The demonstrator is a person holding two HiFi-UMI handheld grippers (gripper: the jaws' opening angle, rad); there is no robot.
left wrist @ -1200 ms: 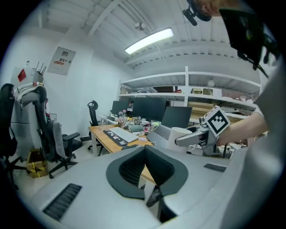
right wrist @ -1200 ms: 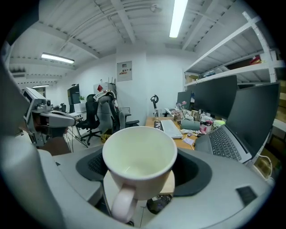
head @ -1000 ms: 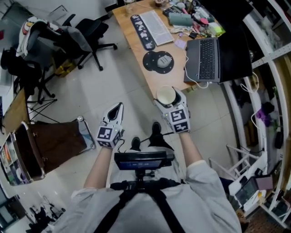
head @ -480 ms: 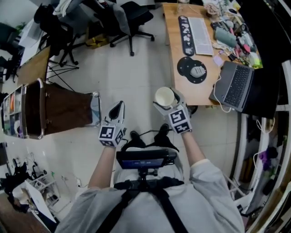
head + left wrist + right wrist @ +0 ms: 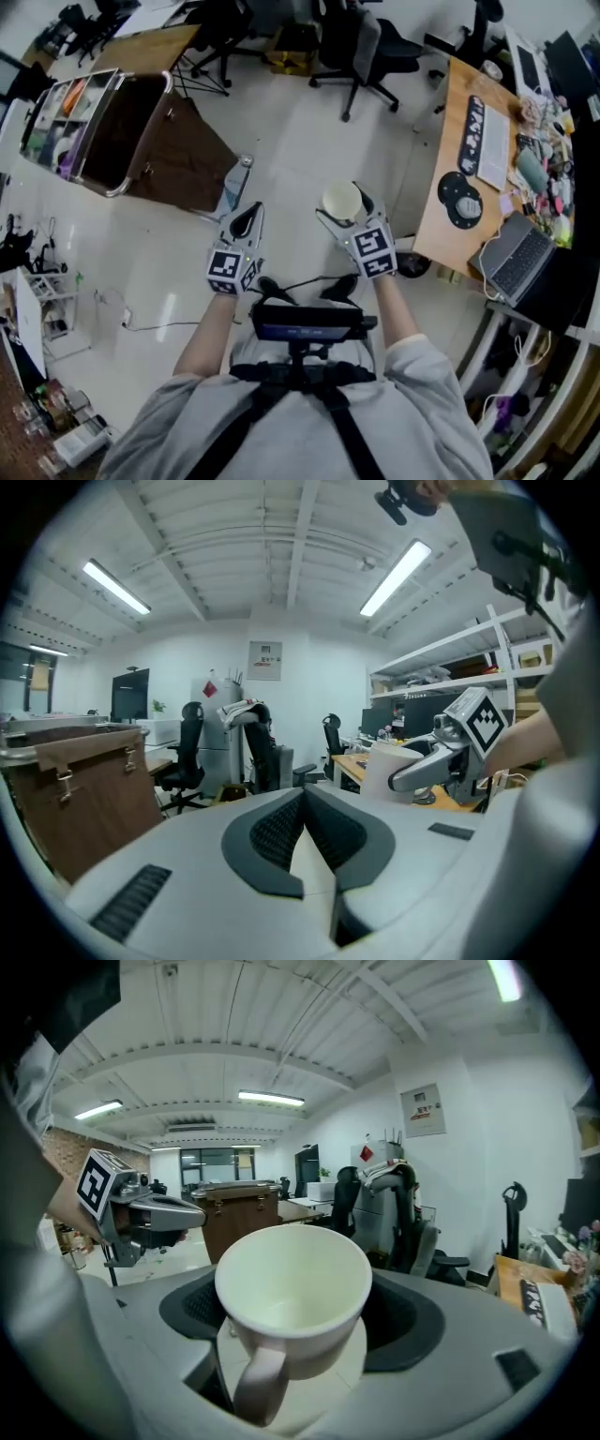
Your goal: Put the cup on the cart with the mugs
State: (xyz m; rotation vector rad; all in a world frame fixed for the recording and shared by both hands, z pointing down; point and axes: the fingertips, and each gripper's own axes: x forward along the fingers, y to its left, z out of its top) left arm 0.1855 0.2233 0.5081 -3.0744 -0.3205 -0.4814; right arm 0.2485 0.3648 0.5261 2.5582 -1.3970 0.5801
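Note:
A cream cup [image 5: 339, 197] with a handle sits upright between the jaws of my right gripper [image 5: 345, 208], which is shut on it at chest height over the floor. In the right gripper view the cup [image 5: 292, 1288] fills the middle, empty, with its handle toward the camera. My left gripper [image 5: 246, 217] is level with it on the left, shut and empty; its tips [image 5: 302, 794] meet. The brown cart [image 5: 131, 131] with a metal rail stands at the upper left, well ahead of both grippers. It also shows as the cart [image 5: 234, 1208] beyond the cup. I cannot make out mugs on it.
A wooden desk [image 5: 441, 225] with a keyboard, a mouse pad and a laptop [image 5: 516, 258] runs along the right. Office chairs [image 5: 370, 47] stand at the top. A cable [image 5: 141, 323] lies on the light floor at the left. A small rack [image 5: 42, 300] stands at the left edge.
The head view has swung left: the cart has come from the left edge toward the upper left, and the desk has slid to the right edge. Both grippers keep their pose, cup still held.

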